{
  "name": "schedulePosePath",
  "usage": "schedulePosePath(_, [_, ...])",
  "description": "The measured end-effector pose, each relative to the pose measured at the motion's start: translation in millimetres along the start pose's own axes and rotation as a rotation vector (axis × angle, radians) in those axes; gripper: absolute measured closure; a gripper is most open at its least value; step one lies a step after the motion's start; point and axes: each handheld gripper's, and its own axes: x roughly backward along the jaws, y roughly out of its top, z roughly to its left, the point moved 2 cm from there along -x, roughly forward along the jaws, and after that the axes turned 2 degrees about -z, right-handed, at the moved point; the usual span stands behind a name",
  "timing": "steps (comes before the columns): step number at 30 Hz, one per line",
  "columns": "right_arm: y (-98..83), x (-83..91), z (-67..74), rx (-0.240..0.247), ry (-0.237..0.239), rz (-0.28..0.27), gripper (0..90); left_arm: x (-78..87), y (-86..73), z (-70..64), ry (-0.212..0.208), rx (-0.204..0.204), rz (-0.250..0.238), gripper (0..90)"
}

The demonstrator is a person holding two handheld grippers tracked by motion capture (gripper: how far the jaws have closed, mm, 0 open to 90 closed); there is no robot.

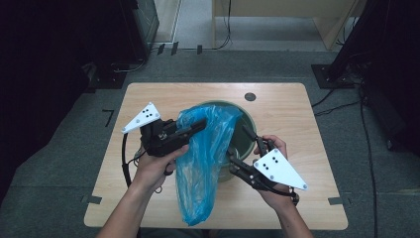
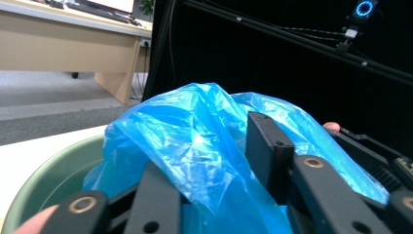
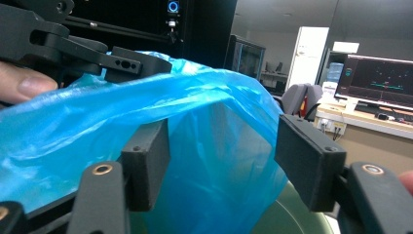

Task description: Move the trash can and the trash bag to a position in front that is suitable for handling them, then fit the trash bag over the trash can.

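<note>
Two grippers work one blue plastic bag (image 1: 205, 158) over a green bucket (image 1: 246, 130) that stands near the middle of the wooden table (image 1: 307, 119), a bit toward the right edge. Your left gripper (image 1: 202, 123) pinches the bag's top edge; in the left gripper view the film (image 2: 195, 146) is bunched between the near-closed jaws. Your right gripper (image 1: 238, 141) is spread wide at the bucket rim, one jaw inside the bucket, the other outside against the bag; in the right gripper view the film (image 3: 214, 141) hangs between the parted jaws. Bag drapes from the bucket mouth down to the table's near edge. Small dark disc (image 1: 250, 96) sits near the far edge.
</note>
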Motion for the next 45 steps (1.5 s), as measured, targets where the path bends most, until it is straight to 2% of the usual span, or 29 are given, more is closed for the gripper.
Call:
schedulePosePath(5, [-0.8,-2.8,0.2,0.004,-0.003,0.002,41.4,-4.4,-3.4,-2.5,0.002,-0.020,0.033,54.3])
schedulePosePath(8, [-0.1,-6.1,0.3,0.005,-0.001,-0.008,45.2,-6.9,-6.0,-3.3,0.005,-0.037,0.050,57.0])
schedulePosePath(12, [0.1,-10.6,2.5,0.012,0.011,-0.017,68.5,-6.4,-9.0,-4.1,-0.026,-0.039,0.055,65.5])
schedulePosePath(16, [-2.0,-16.1,3.7,-0.009,0.007,0.002,88.7,-4.0,-12.7,-5.5,-0.039,-0.046,0.060,60.9])
schedulePosePath(17, [-2.0,-16.8,3.4,-0.016,0.003,0.005,90.0,-3.0,-13.1,-5.3,-0.033,-0.049,0.061,58.0])
schedulePosePath(26, [5.2,-17.4,-2.8,-0.052,-0.062,-0.005,90.0,10.5,-19.1,-2.3,0.017,-0.073,0.040,33.4])
schedulePosePath(30, [5.2,-17.0,-4.0,-0.057,-0.082,-0.008,90.0,10.0,-19.1,-2.2,0.023,-0.075,0.033,33.4])
schedulePosePath(34, [6.1,-17.7,-9.7,-0.093,-0.126,-0.007,90.0,15.9,-16.9,-1.0,0.024,-0.070,0.016,29.9])
schedulePosePath(39, [9.5,-22.5,-17.7,-0.124,-0.159,-0.005,90.0,30.7,-14.9,0.5,0.037,-0.114,-0.020,27.6])
schedulePosePath(45, [13.9,-25.8,-21.4,-0.132,-0.182,-0.017,90.0,47.6,-25.0,1.7,0.053,-0.159,-0.074,25.3])
